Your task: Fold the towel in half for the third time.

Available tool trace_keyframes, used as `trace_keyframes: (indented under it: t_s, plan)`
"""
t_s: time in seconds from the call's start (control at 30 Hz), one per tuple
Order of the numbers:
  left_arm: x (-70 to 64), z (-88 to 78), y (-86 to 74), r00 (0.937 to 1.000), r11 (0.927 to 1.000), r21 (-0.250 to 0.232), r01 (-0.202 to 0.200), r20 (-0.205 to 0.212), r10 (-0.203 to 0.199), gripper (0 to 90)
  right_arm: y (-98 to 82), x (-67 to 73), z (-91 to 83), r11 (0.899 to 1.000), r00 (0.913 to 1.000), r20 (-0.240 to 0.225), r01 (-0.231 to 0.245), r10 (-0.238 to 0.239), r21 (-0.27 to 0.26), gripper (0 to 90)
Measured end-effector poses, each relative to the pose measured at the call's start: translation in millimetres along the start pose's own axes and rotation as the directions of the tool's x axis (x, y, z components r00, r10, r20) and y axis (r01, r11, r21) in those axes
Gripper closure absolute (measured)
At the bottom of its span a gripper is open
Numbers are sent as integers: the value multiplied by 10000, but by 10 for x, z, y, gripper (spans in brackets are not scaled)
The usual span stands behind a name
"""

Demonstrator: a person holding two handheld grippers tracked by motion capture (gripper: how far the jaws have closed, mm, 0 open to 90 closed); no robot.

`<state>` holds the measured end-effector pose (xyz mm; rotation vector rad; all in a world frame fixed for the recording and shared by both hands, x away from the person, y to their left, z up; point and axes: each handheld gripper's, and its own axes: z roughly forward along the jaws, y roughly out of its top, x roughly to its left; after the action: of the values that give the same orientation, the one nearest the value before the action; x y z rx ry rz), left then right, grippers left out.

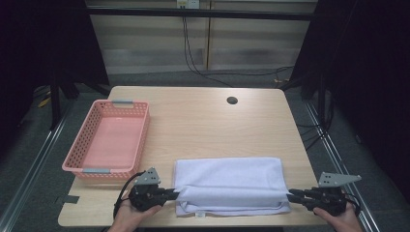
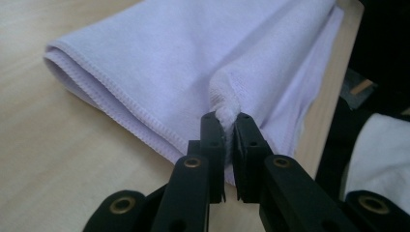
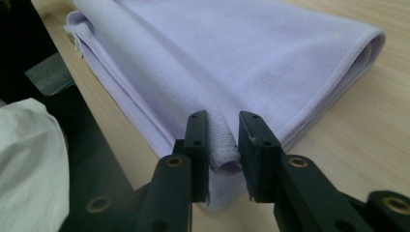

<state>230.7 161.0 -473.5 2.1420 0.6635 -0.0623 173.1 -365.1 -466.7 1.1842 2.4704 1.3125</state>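
The left gripper [image 2: 225, 126] pinches a bunched corner of the white towel [image 1: 227, 186] tight between its jaws. The right gripper [image 3: 223, 126] stands a little apart around the opposite corner, the rolled hem lying loose between its jaws, so that end looks just let go. The towel lies half folded at the near edge of the table [image 1: 203, 121], probably for a further fold. A pink basket [image 1: 140, 145] waits to its left.

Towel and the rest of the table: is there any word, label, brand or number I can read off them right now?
No readable text anywhere.
Towel: a small white tag at its front hem, too small to read.
Pink basket: no lettering shows.
Left tool and right tool: plain black, no markings.
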Motion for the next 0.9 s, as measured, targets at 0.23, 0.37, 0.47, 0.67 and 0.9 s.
trace_keyframes:
  t_s: [0.23,0.37,0.47,0.67,0.9]
  plan:
    - [18,-197,26,9999,9979,-646,55,-132,-63,694,19,32,-50,9989,9992,49,-385,387,-265,513]
    - [194,-56,226,9992,9951,-975,138,-373,-175,638,170,-15,89,9999,9924,1225,-139,134,27,506]
    - [331,139,305,9982,9979,-491,421,-408,-441,636,262,-95,289,9992,9886,1473,-333,301,199,498]
    - [389,411,261,9970,9965,841,22,-771,43,597,305,-149,568,9964,9805,1951,-385,230,761,464]
    - [403,480,294,9956,9972,745,20,-932,50,592,321,-110,723,9892,9679,2444,229,-582,1445,501]
